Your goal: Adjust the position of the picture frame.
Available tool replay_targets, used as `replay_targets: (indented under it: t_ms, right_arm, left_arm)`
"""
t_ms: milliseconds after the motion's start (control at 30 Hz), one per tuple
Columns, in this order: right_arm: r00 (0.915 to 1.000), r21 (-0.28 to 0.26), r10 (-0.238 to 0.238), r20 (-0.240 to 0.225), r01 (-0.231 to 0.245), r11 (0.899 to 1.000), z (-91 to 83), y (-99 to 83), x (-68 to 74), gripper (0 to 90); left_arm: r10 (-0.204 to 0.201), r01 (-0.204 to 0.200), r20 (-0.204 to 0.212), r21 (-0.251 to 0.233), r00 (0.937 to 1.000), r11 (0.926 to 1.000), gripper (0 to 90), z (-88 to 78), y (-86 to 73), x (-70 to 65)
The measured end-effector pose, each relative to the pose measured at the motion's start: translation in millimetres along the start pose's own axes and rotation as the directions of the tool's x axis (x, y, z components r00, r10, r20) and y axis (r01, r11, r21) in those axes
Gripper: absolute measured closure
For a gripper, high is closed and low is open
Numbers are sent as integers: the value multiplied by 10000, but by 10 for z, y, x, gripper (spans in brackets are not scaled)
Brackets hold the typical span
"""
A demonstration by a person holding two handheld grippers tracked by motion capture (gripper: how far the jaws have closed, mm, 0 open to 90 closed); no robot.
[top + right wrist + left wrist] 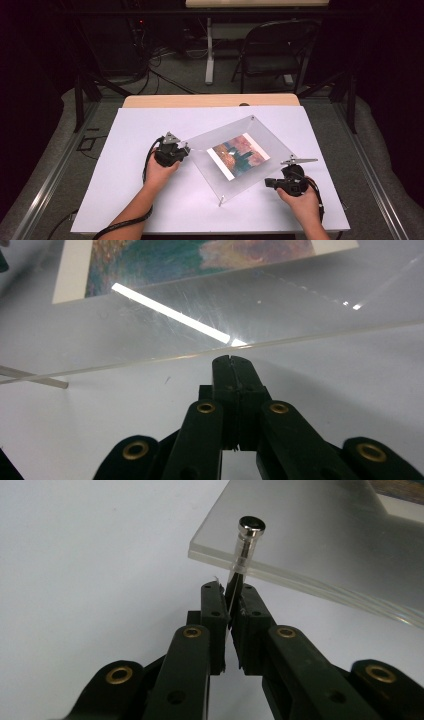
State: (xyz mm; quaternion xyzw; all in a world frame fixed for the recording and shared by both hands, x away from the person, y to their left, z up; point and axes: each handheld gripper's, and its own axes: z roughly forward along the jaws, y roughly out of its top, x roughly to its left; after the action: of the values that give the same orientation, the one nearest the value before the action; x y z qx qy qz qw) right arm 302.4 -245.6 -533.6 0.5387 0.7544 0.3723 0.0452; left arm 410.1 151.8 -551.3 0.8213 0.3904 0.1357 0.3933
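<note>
A clear acrylic frame [260, 132] lies tilted on the white board [125, 200], with a colourful picture [238, 155] sandwiched in its middle. My left gripper [186, 148] is at the frame's left corner. In the left gripper view its jaws [231, 597] are shut on the lower end of the metal standoff bolt [246, 542] that passes through the acrylic plates [325, 540]. My right gripper [269, 183] rests on the board by the frame's near right edge. Its jaws [231, 361] are shut with nothing between them, tips just short of the acrylic edge [150, 360].
More standoff bolts sit at the frame's far corner [252, 118] and near corner [220, 201]. The board lies on a wooden table [210, 101]. Behind it stand a black folding chair [275, 50], a table leg [210, 55] and floor cables [160, 70].
</note>
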Motion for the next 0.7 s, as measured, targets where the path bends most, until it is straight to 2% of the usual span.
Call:
replay_targets:
  t_ms: [300, 433, 600, 700]
  right_arm:
    - [10000, 572, -49, 67, 45, 9984, 105, 28, 18, 900]
    - [9999, 588, -128, 97, 122, 9982, 147, 69, 40, 900]
    - [9997, 697, -228, 114, 220, 9973, 219, 179, 53, 900]
    - [9996, 807, -295, -25, 296, 9963, 284, 270, 46, 900]
  left_arm:
    - [101, -102, 50, 127, 9999, 9999, 849, -107, -84, -76]
    - [54, -53, -60, 150, 10000, 9999, 851, -193, -136, -79]
    - [-110, 114, -216, 170, 9997, 9998, 853, -311, -239, -63]
    - [-284, 290, -345, 175, 9990, 9994, 853, -389, -304, -51]
